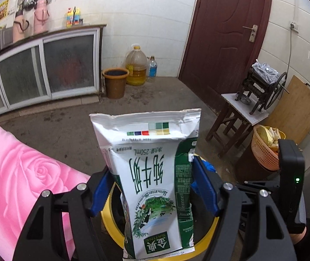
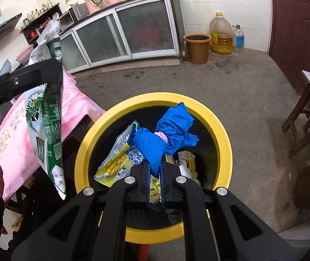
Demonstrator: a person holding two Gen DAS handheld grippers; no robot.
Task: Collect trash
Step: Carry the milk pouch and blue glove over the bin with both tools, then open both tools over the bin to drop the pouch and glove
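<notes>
Pinched between the blue pads of the left gripper (image 1: 152, 187), a white and green milk carton (image 1: 155, 174) hangs upside down, its flattened end pointing away from the camera, above the yellow-rimmed bin (image 1: 111, 224) beside the pink flowered cloth (image 1: 24, 174). Over in the right wrist view, the right gripper (image 2: 155, 174) is squeezed on a crumpled blue glove (image 2: 168, 134) held over the bin (image 2: 176, 100), which holds a yellow snack wrapper (image 2: 113, 161) and other packets, while the carton (image 2: 44, 126) dangles at the left just outside the rim
</notes>
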